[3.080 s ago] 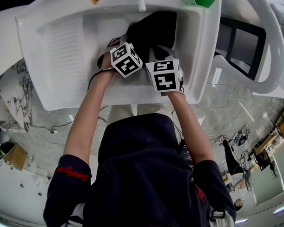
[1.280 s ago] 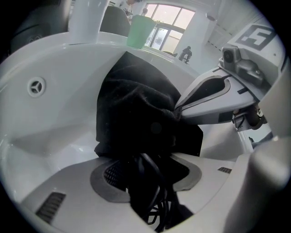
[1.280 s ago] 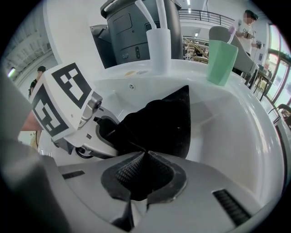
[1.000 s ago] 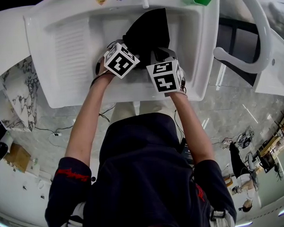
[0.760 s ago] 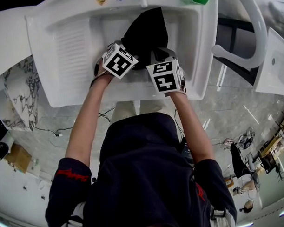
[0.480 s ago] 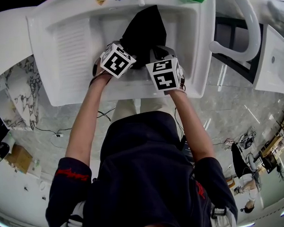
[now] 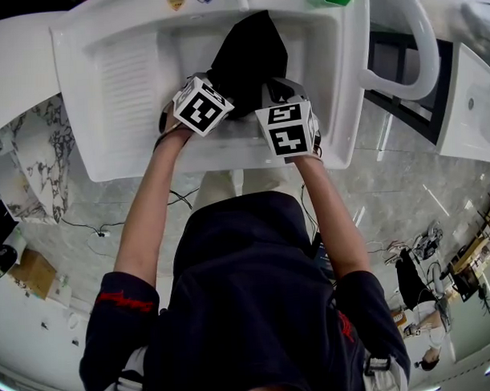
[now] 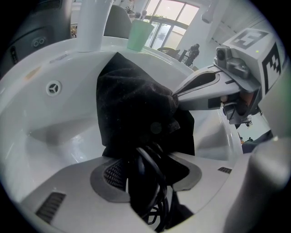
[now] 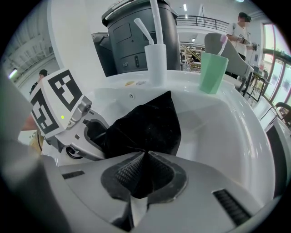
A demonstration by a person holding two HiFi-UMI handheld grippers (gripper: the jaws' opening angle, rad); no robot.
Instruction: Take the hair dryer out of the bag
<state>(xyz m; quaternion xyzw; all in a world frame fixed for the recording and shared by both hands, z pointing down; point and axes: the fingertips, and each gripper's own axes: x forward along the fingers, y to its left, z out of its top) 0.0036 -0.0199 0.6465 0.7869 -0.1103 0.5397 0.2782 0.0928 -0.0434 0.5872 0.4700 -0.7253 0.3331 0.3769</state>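
Observation:
A black cloth bag stands bunched in the white sink. My right gripper is shut on a fold of the bag's near edge and holds it up in a peak. My left gripper has its jaws wide around a black hair dryer part wrapped in looped black cord, just below the bag's mouth. The rest of the dryer is hidden by the cloth. In the head view both marker cubes sit side by side at the basin's near wall, left gripper, right gripper.
A green cup and a white cup with a toothbrush stand on the sink's back ledge. An overflow hole marks the basin's wall. A curved white grab rail stands to the right of the sink.
Since the oldest frame the left gripper has shifted slightly left and the bag stands taller and narrower. Over the last second both grippers have stayed put.

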